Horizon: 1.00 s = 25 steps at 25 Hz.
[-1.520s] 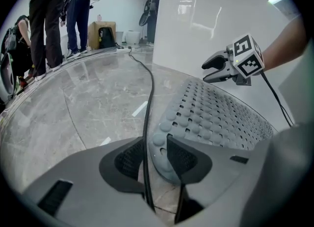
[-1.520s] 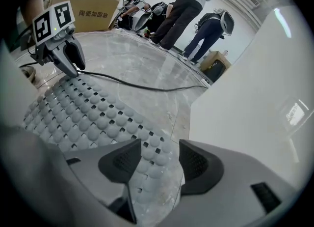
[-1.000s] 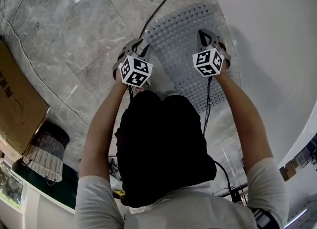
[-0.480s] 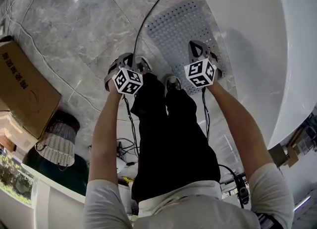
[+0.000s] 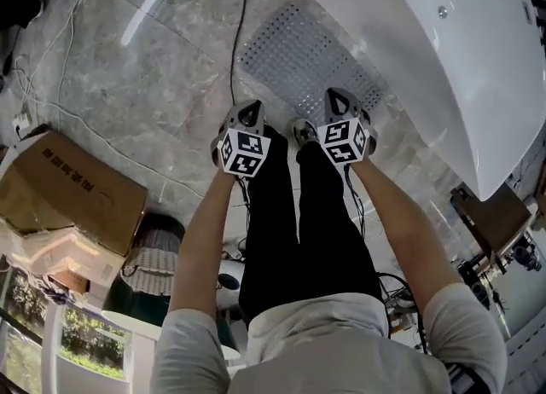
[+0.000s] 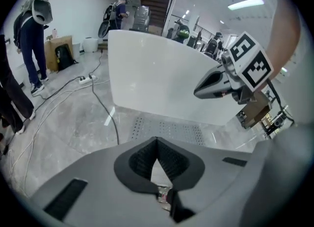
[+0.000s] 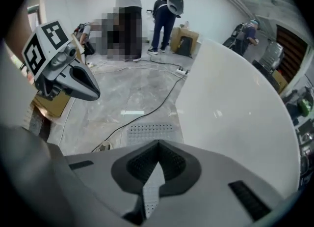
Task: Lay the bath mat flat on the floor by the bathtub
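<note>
1. The bath mat (image 5: pixel 303 55) lies spread flat on the grey marble floor (image 5: pixel 171 68). One long side runs just beside the white bathtub (image 5: pixel 444 60), and its dotted top faces up
2. The left gripper (image 5: pixel 249 112) is held in front of the person's waist, above the bare floor at the mat's near left corner. In the left gripper view its jaws are pressed together tip to tip with nothing held; only floor shows through the small gap behind the tips
3. The right gripper (image 5: pixel 335 99) is level with the left one and near it, over the near end of the mat. In the right gripper view its jaws are also closed tight and empty; the mat (image 7: pixel 149 128) shows on the floor ahead of them, and a strip of it shows through the gap below the tips
4. Neither gripper touches the mat
5. A black cable (image 5: pixel 235 34) runs across the floor along the mat's left side
6. A cardboard box (image 5: pixel 81 200) and a woven basket (image 5: pixel 158 256) sit on the person's left, well apart from the mat
7. Other people stand in the background of both gripper views
</note>
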{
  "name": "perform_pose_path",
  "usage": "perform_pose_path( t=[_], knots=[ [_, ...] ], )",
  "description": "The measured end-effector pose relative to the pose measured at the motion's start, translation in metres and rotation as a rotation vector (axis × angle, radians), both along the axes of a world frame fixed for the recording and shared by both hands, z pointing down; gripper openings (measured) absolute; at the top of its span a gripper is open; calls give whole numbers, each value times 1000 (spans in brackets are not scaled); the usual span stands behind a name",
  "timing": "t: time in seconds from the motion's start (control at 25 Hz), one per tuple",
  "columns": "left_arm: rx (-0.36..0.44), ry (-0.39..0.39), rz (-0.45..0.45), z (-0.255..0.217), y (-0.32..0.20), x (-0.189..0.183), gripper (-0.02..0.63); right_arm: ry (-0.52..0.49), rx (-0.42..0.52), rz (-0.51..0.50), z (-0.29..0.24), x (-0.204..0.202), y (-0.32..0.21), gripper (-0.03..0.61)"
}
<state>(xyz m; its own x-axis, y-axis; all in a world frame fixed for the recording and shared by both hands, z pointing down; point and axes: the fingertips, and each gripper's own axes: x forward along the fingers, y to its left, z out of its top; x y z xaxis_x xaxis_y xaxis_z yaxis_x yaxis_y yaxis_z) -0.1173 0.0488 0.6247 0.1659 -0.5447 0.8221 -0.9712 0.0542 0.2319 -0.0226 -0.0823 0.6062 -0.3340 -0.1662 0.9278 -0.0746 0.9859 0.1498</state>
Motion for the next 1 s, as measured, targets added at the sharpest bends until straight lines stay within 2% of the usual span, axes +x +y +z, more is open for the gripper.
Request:
perform_pose_path(
  t=[0.28,0.4,0.52,0.8,1.0],
  knots=[
    [66,73,120,-93,-48,11,12,-82,79,235,-97,13,-20,6],
    [88,63,190,-129,-64,20,12,-130,94,356,-135,32,-27,6],
    [110,77,212,-166,-74,35,12,-178,104,464,-173,57,-22,6],
    [197,86,310,-243,-70,90,12,-298,152,697,-247,127,14,6],
    [265,90,291,-299,-41,115,12,-411,259,773,-315,162,45,6]
  ],
)
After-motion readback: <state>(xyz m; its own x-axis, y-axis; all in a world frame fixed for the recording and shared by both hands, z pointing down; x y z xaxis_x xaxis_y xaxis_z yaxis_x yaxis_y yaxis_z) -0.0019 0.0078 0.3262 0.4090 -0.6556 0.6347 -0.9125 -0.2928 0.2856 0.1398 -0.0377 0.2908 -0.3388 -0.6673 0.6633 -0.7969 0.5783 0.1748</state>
